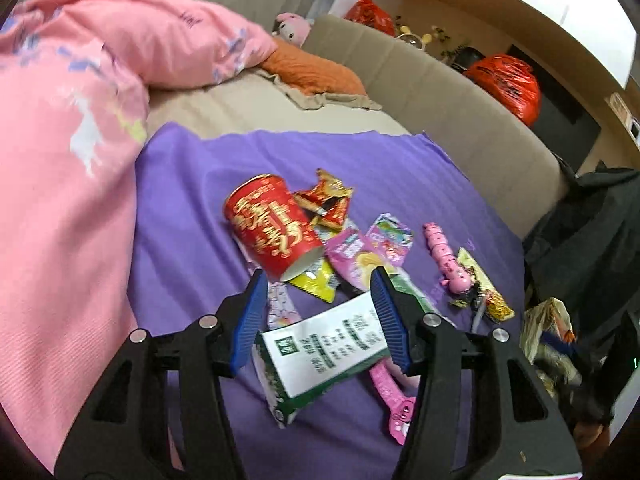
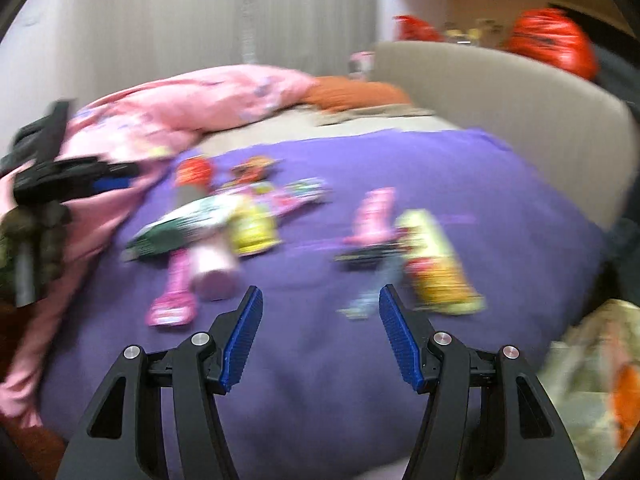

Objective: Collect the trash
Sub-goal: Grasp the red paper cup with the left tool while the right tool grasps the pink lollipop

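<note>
A pile of trash lies on a purple cloth (image 1: 192, 240) on the bed. In the left wrist view I see a red paper cup (image 1: 272, 228) on its side, a red-gold wrapper (image 1: 328, 198), pink packets (image 1: 360, 256), a green-and-white packet (image 1: 324, 356) and a yellow wrapper (image 1: 484, 292). My left gripper (image 1: 320, 284) is open, its jaws above the green-and-white packet, holding nothing. My right gripper (image 2: 320, 300) is open and empty over bare purple cloth (image 2: 320, 360). The right wrist view is blurred; the green packet (image 2: 176, 228) and yellow wrapper (image 2: 436, 264) show in it.
A pink quilt (image 1: 68, 140) covers the bed's left side. An orange pillow (image 1: 316, 68) lies at the back. Pink toys (image 1: 444, 256) lie among the trash. A patterned bag (image 1: 548, 336) sits at the right edge, and it also shows in the right wrist view (image 2: 592, 380). Red bags (image 1: 504, 80) stand behind the headboard.
</note>
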Available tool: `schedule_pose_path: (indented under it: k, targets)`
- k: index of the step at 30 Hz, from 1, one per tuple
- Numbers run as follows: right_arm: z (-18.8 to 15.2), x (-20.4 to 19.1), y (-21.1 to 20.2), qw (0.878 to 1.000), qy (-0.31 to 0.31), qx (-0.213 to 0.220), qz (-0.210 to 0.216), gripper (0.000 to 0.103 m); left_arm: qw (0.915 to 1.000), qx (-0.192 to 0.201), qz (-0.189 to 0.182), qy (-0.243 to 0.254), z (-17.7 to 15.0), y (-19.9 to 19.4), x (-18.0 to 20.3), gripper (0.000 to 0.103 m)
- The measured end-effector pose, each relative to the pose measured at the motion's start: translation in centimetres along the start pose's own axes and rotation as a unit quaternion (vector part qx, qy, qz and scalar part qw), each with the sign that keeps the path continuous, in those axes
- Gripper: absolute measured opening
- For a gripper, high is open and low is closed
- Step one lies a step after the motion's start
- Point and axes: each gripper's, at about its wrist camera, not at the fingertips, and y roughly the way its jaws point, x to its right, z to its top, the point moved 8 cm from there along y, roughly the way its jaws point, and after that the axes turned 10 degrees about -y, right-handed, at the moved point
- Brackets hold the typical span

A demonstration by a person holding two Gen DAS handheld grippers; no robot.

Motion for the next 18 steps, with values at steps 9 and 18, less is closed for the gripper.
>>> schedule_pose_path:
  k: [9,18]
  targets:
    - [0.8,-11.3,6.9,0.993,-0.055,-0.027,0.097,0.057,0.9981,-0.009,0.057,0.022,-1.0,1.7,-0.7,0.051]
    - [-0.9,-13.3,9.1,0.987,-0.088,-0.063,0.116,0.047,0.9976,0.002,0.060,0.035,-0.9,1.3,-0.3,0.051]
